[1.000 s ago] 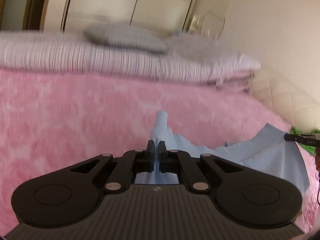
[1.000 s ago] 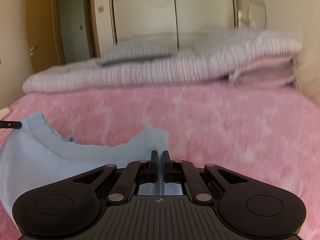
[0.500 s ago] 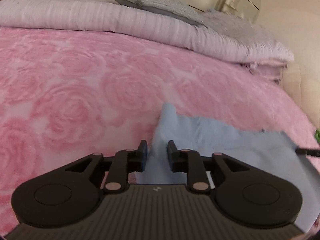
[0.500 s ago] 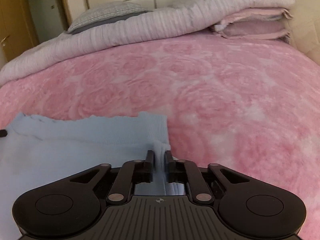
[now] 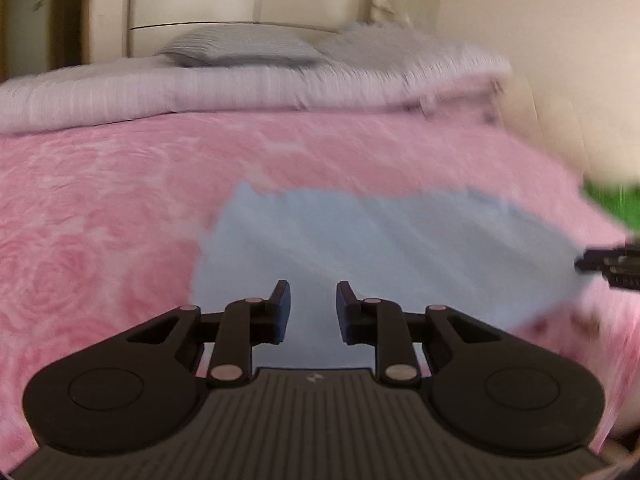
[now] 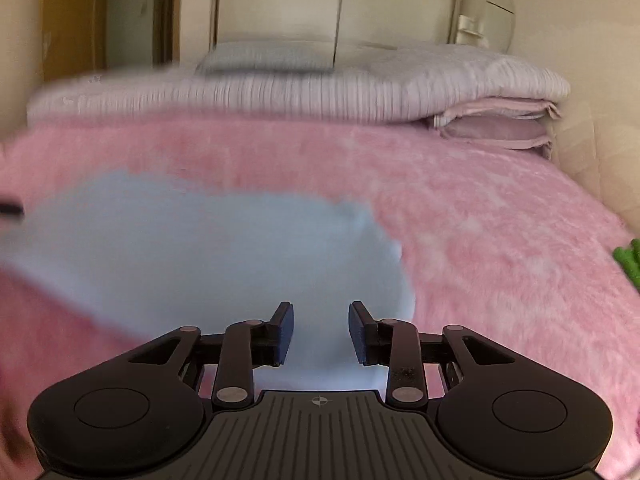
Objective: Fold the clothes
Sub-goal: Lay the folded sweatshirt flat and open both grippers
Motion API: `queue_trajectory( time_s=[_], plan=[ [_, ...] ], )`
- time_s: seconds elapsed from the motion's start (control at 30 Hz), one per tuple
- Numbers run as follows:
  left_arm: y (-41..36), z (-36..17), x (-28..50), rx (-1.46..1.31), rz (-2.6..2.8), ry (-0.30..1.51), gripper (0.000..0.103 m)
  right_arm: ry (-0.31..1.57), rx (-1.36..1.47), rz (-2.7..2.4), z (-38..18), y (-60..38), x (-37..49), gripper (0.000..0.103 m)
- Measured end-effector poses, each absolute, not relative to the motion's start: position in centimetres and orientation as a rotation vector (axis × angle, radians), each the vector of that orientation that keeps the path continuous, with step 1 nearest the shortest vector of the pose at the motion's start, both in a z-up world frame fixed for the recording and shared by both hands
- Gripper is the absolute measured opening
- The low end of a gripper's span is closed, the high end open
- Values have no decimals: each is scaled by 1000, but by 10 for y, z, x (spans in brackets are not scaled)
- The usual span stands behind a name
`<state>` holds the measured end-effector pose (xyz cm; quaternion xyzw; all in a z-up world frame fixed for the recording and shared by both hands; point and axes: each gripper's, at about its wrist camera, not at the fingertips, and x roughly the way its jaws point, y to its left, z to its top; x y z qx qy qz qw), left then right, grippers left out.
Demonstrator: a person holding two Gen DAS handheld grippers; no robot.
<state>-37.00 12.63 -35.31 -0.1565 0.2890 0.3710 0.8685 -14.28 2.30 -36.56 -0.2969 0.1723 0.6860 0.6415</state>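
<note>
The light blue garment (image 5: 384, 248) lies spread on the pink bedspread (image 5: 100, 208), blurred. The left tongs (image 5: 313, 306) stand apart over its near edge, closing, pads off the cloth. The right tongs (image 6: 321, 330) stand apart, opening, gripping nothing

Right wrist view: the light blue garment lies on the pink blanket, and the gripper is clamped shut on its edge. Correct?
Not quite. The right wrist view shows the right gripper with its jaws apart and opening, nothing pinched between them. The light blue garment does lie on the pink blanket.
</note>
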Motion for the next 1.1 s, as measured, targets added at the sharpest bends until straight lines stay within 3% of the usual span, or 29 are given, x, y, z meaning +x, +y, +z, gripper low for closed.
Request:
queue_trajectory(
  time_s=[0.07, 0.17, 0.27, 0.4, 0.57, 0.67, 0.83, 1.0, 1.1],
  plan=[
    [123, -370, -364, -307, 828, 667, 20, 328, -721, 1492, -384, 17, -145, 35],
    [135, -375, -380, -419, 898, 635, 19, 388, -625, 1480, -385, 13, -129, 41],
    [130, -359, -387, -426, 929, 609, 16, 524, -532, 1420, -371, 16, -112, 41],
    [113, -352, -388, -420, 890, 584, 18, 407, -522, 1410, -352, 2, -132, 41],
    [115, -370, -377, -459, 924, 634, 17, 521, -582, 1366, -372, 10, -141, 41],
    [108, -353, -375, -478, 951, 626, 16, 577, -540, 1325, -359, 5, -136, 41],
    [96, -353, -360, -470, 958, 664, 17, 511, -509, 1383, -338, 1, -146, 41],
    [93, -361, -352, -483, 987, 714, 17, 759, -501, 1304, -368, 19, -136, 41],
    [87, -352, -352, -473, 1004, 736, 17, 799, -469, 1286, -358, 12, -133, 41]
  ],
)
